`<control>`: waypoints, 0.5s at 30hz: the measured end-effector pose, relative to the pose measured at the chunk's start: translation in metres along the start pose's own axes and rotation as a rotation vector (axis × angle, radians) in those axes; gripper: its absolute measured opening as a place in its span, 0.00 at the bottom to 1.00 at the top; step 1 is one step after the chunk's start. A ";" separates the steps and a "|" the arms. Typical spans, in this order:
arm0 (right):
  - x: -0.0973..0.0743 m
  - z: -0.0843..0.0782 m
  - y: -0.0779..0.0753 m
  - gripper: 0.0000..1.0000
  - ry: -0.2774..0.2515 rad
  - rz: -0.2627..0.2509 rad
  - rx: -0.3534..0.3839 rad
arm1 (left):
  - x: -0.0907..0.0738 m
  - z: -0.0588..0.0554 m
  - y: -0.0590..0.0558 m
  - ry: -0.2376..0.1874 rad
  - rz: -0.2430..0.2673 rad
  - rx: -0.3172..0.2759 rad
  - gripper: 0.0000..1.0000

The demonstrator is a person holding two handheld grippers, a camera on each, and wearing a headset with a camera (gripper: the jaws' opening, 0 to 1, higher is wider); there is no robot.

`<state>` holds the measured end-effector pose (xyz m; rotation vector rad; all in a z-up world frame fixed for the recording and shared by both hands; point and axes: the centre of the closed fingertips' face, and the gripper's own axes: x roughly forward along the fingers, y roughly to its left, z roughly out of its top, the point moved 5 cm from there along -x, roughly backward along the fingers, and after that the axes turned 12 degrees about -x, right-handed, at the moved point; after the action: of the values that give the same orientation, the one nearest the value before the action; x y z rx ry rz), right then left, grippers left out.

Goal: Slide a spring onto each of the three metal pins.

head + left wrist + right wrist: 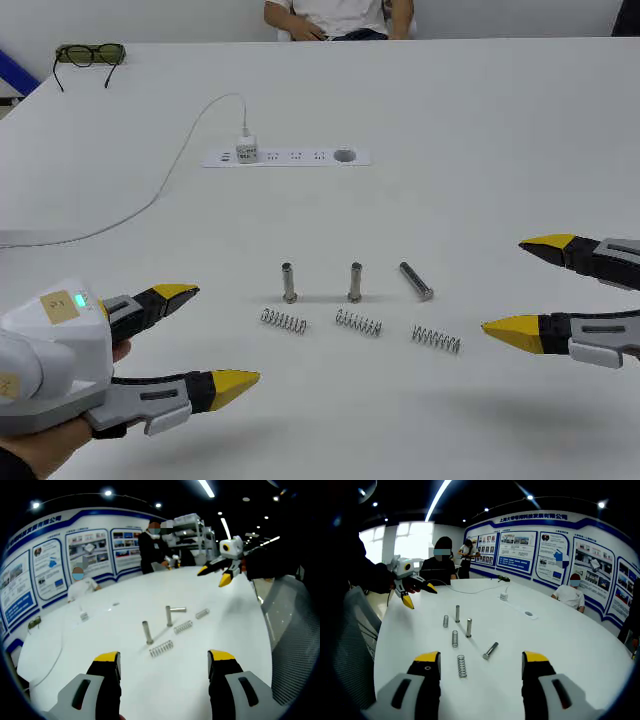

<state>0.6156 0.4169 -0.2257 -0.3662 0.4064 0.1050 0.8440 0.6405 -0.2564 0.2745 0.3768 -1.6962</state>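
Note:
Three metal pins sit mid-table: the left pin [288, 282] and middle pin [355, 282] stand upright, the right pin [416, 281] lies on its side. In front of each lies a loose spring: left spring [283, 321], middle spring [358, 322], right spring [436, 339]. My left gripper [205, 335] hovers open at the lower left, short of the springs, nothing between its yellow tips. My right gripper [530, 290] is open at the right edge, beside the right spring. The left gripper view has the pins [147, 632] and springs [161, 648] ahead; the right gripper view has the nearest spring [462, 666] and lying pin [490, 650].
A white power strip [287, 157] with a plugged charger and cable lies further back. Dark glasses [90, 54] rest at the far left corner. A person sits at the table's far edge [338, 20]. Other people stand behind the table [440, 562].

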 end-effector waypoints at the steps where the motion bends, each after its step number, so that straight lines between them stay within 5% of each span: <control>1: 0.000 0.000 0.000 0.67 0.001 0.000 0.000 | 0.000 0.000 0.000 -0.001 -0.001 0.003 0.72; 15: 0.000 0.001 0.000 0.65 0.001 -0.013 0.029 | 0.001 0.001 -0.002 0.001 -0.004 -0.001 0.72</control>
<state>0.6162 0.4169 -0.2244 -0.3407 0.4060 0.0862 0.8414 0.6392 -0.2559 0.2740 0.3785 -1.6995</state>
